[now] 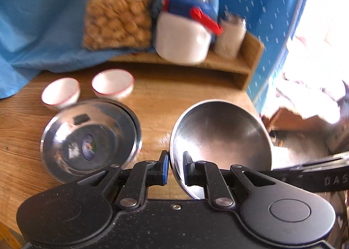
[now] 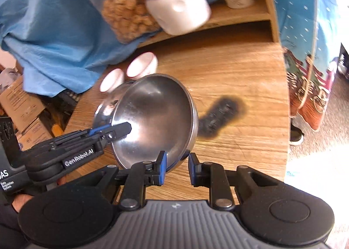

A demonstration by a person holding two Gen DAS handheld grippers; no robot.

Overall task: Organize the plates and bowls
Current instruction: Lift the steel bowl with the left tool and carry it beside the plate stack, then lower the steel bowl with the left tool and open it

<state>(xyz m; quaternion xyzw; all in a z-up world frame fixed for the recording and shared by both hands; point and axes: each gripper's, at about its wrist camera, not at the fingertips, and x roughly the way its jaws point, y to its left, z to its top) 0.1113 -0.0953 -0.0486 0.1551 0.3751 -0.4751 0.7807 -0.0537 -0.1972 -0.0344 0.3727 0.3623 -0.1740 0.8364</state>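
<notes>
My left gripper (image 1: 175,167) is shut on the rim of a steel bowl (image 1: 220,138), held tilted above the wooden table (image 1: 174,96). The same bowl shows in the right wrist view (image 2: 157,118), with the left gripper's fingers (image 2: 122,129) clamping its left rim. My right gripper (image 2: 177,167) straddles the bowl's near rim with its jaws apart. A second steel bowl (image 1: 89,140) sits on the table to the left. Two small white bowls with red rims (image 1: 62,92) (image 1: 113,83) stand behind it, side by side.
A low wooden shelf (image 1: 240,61) at the back holds a white jar with a blue and red lid (image 1: 185,33), a white cup (image 1: 231,35) and a bag of nuts (image 1: 117,13). Blue cloth (image 1: 32,31) hangs left. A dark burn mark (image 2: 220,116) is on the table.
</notes>
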